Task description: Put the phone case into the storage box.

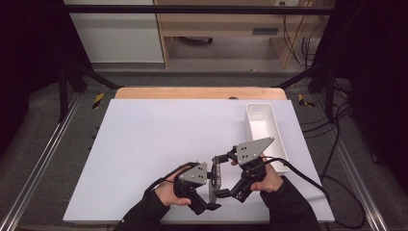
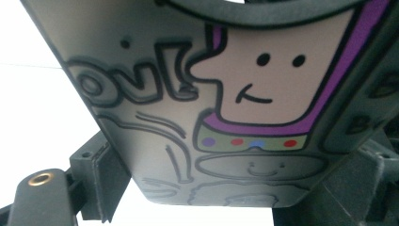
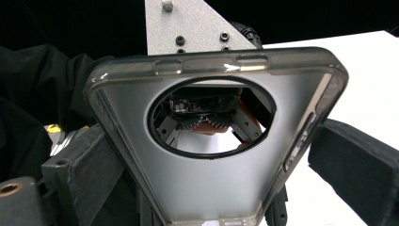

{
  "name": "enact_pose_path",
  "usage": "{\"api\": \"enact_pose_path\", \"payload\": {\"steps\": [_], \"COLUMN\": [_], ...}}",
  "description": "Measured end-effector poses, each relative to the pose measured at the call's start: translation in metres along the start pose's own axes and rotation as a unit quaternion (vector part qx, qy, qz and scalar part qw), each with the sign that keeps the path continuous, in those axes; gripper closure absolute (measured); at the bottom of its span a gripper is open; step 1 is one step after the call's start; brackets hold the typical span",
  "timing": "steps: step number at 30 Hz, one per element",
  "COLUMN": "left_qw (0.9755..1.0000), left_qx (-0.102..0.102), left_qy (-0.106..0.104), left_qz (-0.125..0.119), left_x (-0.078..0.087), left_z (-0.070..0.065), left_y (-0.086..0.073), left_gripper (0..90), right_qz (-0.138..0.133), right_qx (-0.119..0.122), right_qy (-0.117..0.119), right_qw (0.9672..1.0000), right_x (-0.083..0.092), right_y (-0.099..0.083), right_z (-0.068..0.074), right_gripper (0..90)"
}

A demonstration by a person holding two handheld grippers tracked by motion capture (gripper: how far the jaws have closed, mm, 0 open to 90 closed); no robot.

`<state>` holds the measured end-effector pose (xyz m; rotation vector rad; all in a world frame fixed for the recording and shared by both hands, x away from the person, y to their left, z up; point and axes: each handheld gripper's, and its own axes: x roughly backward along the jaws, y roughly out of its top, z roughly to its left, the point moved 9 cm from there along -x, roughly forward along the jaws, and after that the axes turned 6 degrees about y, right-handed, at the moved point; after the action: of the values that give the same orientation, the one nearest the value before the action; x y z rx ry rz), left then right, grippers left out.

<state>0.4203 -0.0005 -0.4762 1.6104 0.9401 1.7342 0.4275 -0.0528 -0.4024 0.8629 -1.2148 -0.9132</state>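
A cartoon-printed phone case [image 1: 214,175] is held upright above the white tabletop [image 1: 144,144], pinched by the jaws of both the left gripper [image 1: 208,188] and the right gripper [image 1: 222,176].

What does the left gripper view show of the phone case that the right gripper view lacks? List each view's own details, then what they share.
Left gripper view: the printed outer side of the case, with a cartoon smiling face, a purple outline, coloured dots and bubble lettering.

Right gripper view: the plain grey inner side of the case, its large round cutout, side button bumps, and, through and above the hole, the left gripper with its grey plate.

Both: the same case close up, with black jaws beside its edges and the white table behind.
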Motion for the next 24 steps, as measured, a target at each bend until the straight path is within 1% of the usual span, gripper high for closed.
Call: {"api": "enact_pose_path", "payload": {"steps": [5, 7, 24], "left_qw": [1.0, 1.0, 1.0], "left_qx": [-0.001, -0.002, 0.001], "left_qy": [0.0, 0.002, 0.003], "left_qz": [0.003, 0.005, 0.008], "left_x": [-0.0021, -0.0022, -0.0033], "left_z": [-0.0007, -0.0003, 0.0005], "left_y": [-0.0011, -0.0016, -0.0045], "left_gripper": [11.4, 11.4, 11.3], "right_qz": [0.0, 0.001, 0.005], "right_qx": [0.001, 0.0, 0.008], "right_qy": [0.006, 0.011, 0.005], "right_qw": [1.0, 0.9999, 0.9999], "right_x": [-0.0013, -0.0015, -0.0028], "right_y": [-0.0009, -0.0014, -0.0032], "right_z": [0.0006, 0.0016, 0.0009], "right_gripper": [7.1, 9.8, 11.7]}}
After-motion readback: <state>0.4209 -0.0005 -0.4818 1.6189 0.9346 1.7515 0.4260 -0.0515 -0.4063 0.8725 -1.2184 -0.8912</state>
